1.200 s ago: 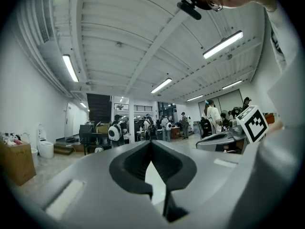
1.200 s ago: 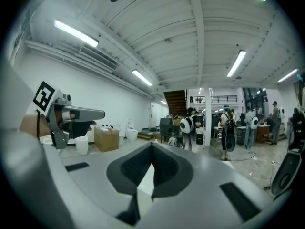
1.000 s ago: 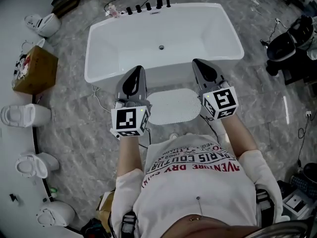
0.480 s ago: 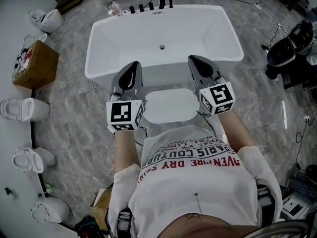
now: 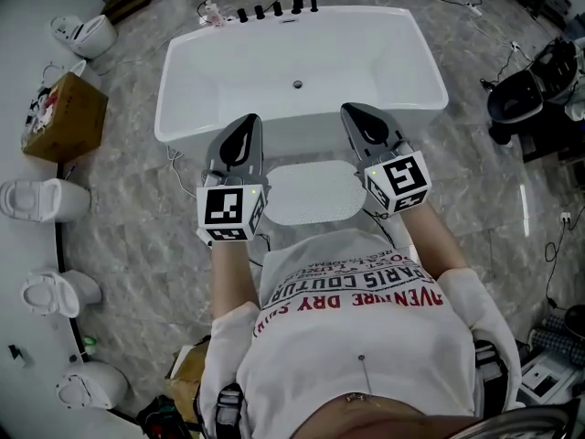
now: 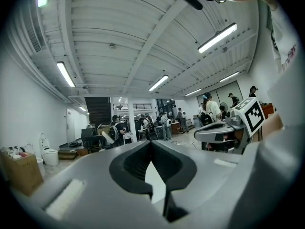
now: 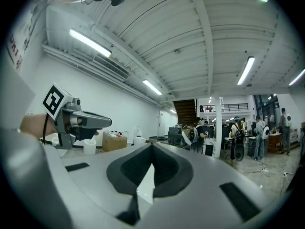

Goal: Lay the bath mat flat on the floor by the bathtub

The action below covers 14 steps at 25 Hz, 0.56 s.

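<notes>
A pale bath mat (image 5: 313, 193) lies flat on the grey floor against the near side of the white bathtub (image 5: 297, 58). My left gripper (image 5: 248, 123) hangs high above the mat's left end, jaws shut and empty. Above the mat's right end my right gripper (image 5: 352, 111) is held the same way, shut with nothing in it. In the left gripper view the left gripper (image 6: 150, 142) points level across a hall, tips meeting. The right gripper (image 7: 152, 146) in the right gripper view likewise shows its tips together. Each view shows the other gripper off to the side.
A cardboard box (image 5: 64, 123) and several white toilets (image 5: 44, 212) line the left wall. Black taps (image 5: 274, 7) stand at the tub's far end, with cables on the floor. Dark equipment (image 5: 530, 90) sits at the right. People stand far off in the hall.
Both grippers have drifted slightly up and inward in the head view as the head shifted. The mat has stayed flat in place; both jaws stayed shut.
</notes>
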### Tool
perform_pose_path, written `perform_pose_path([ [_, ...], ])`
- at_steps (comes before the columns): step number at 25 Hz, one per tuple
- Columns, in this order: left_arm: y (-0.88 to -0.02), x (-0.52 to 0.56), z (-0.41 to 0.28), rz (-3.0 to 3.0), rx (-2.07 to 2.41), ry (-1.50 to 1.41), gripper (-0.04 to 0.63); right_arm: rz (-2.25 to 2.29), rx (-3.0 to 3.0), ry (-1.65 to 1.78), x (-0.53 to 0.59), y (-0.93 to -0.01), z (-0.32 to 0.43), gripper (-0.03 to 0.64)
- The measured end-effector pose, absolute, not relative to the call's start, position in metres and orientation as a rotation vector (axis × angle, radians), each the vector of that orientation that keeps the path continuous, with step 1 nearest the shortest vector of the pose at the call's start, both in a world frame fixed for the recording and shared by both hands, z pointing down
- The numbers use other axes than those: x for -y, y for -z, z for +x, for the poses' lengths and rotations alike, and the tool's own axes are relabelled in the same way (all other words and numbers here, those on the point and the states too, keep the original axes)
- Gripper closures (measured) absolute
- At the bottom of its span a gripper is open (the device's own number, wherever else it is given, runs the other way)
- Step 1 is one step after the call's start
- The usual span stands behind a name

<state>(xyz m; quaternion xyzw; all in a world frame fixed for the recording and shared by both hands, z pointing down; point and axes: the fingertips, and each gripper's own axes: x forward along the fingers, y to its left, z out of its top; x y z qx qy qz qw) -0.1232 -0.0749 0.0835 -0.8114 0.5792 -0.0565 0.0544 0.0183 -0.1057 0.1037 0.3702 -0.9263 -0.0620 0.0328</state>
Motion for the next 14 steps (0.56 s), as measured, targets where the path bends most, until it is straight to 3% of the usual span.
perform_pose_path([
  [14, -0.0903, 0.0710, -0.1330, -2.478, -1.843, 0.148, 0.583, 1.145, 2.838, 0.148, 0.1013, -0.1118, 0.0242, 0.609],
])
